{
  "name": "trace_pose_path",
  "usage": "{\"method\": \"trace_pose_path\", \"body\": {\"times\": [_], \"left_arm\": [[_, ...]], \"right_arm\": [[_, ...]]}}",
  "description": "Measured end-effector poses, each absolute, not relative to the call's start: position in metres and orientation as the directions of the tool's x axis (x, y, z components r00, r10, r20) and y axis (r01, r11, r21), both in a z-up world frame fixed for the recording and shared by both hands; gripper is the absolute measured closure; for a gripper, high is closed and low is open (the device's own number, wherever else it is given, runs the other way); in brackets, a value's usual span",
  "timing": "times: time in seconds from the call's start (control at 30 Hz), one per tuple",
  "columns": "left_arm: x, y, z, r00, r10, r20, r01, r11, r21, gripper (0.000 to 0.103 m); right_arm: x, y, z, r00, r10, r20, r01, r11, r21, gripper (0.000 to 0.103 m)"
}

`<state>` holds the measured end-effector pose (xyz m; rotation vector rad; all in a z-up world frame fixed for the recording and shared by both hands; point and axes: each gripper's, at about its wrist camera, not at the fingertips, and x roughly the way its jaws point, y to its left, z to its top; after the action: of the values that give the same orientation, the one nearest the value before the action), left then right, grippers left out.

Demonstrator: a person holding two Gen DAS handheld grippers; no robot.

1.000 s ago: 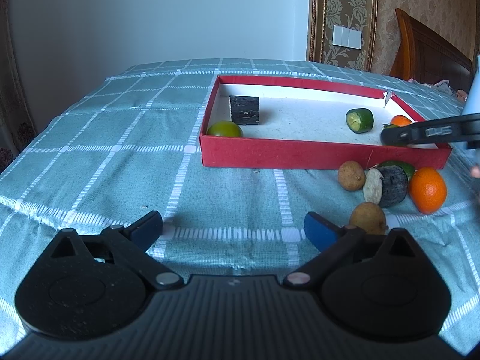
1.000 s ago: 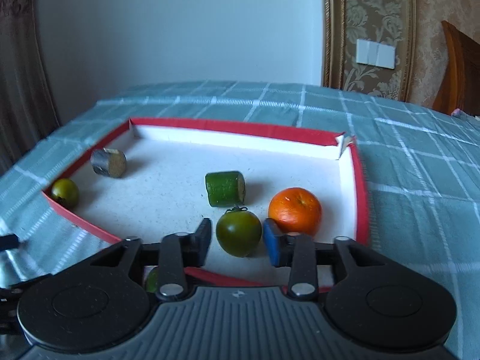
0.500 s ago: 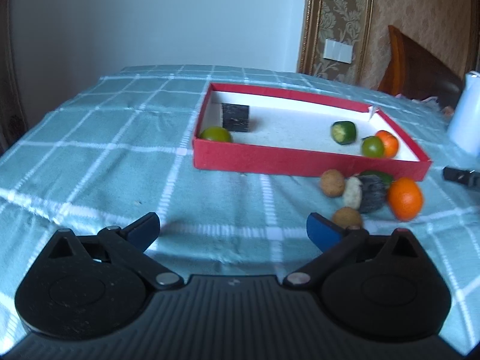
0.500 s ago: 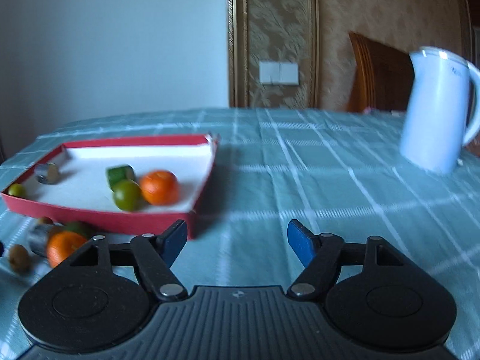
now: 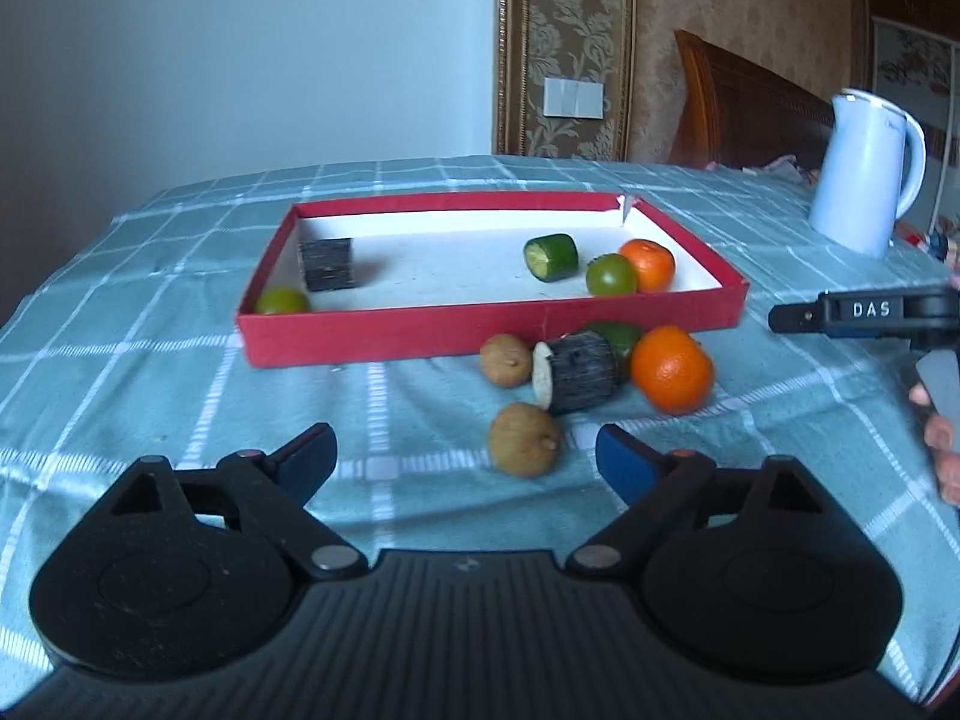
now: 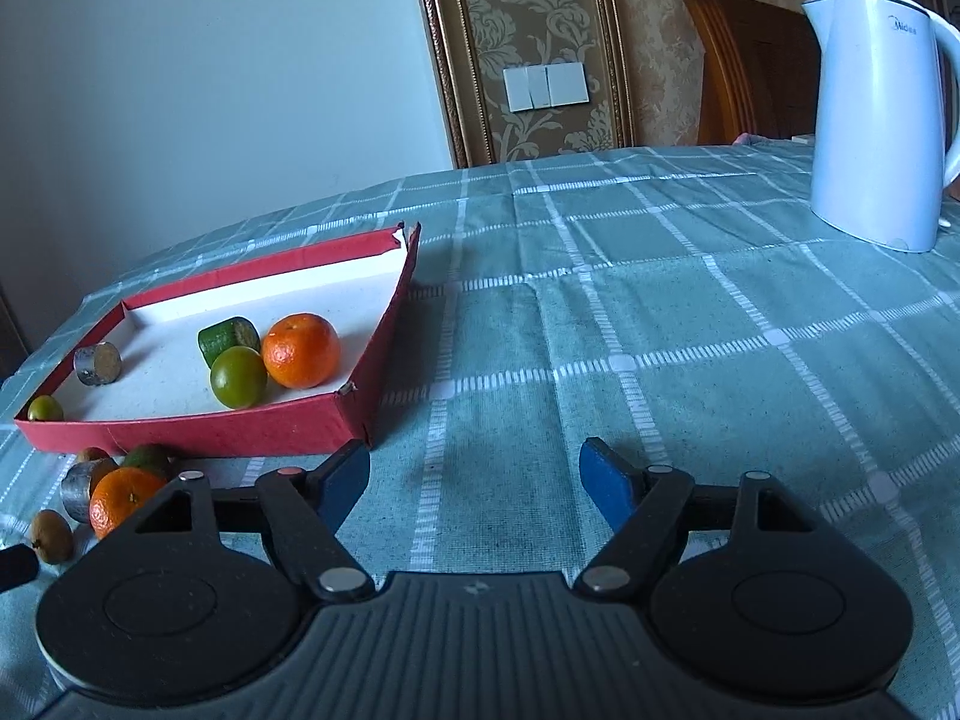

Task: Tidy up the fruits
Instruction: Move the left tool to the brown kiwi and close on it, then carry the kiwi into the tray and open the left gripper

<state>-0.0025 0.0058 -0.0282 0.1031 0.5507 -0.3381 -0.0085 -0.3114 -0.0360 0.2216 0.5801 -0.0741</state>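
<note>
A red tray (image 5: 492,333) (image 6: 198,435) holds an orange (image 5: 647,264) (image 6: 301,350), a green round fruit (image 5: 611,275) (image 6: 238,376), a cut green piece (image 5: 551,257), a dark cylinder (image 5: 327,263) and a small green fruit (image 5: 281,302). In front of the tray lie two brown fruits (image 5: 525,438), (image 5: 506,359), a dark cylinder (image 5: 576,371), an orange (image 5: 672,369) and a partly hidden green fruit (image 5: 618,335). My left gripper (image 5: 465,459) is open, just before the near brown fruit. My right gripper (image 6: 474,477) is open and empty over cloth, right of the tray; it shows in the left wrist view (image 5: 864,313).
A white kettle (image 6: 879,114) (image 5: 864,171) stands at the back right on the checked teal tablecloth (image 6: 660,330). A wooden chair back (image 5: 750,102) and a wall with switches are behind the table.
My right gripper opened, left the green round fruit in the tray beside the orange, and drew back to the right. My left gripper swung right toward the loose fruits.
</note>
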Motion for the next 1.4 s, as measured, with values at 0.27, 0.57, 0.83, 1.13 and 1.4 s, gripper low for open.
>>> {"method": "trace_pose_path", "body": {"times": [0.27,0.57,0.83,1.13,1.4], "left_arm": [[0.013,-0.007,-0.036,0.761,-0.306,-0.572,0.375,0.927,0.003,0.059],[0.011,-0.008,-0.038,0.767,-0.314,-0.559,0.386,0.923,0.011,0.077],[0.009,-0.002,-0.028,0.780,-0.309,-0.544,0.374,0.927,0.009,0.078],[0.026,0.004,-0.007,0.815,-0.275,-0.510,0.335,0.942,0.026,0.077],[0.059,0.001,0.002,0.826,-0.237,-0.512,0.297,0.954,0.038,0.077]], "right_arm": [[-0.008,-0.312,-0.036,0.833,0.000,-0.553,0.129,0.972,0.194,0.024],[-0.008,-0.312,-0.036,0.833,-0.001,-0.553,0.129,0.973,0.194,0.024],[-0.008,-0.312,-0.035,0.833,0.000,-0.554,0.129,0.973,0.194,0.023],[-0.008,-0.311,-0.035,0.831,0.002,-0.556,0.126,0.973,0.192,0.022],[-0.007,-0.311,-0.035,0.831,0.002,-0.556,0.126,0.973,0.192,0.022]]}}
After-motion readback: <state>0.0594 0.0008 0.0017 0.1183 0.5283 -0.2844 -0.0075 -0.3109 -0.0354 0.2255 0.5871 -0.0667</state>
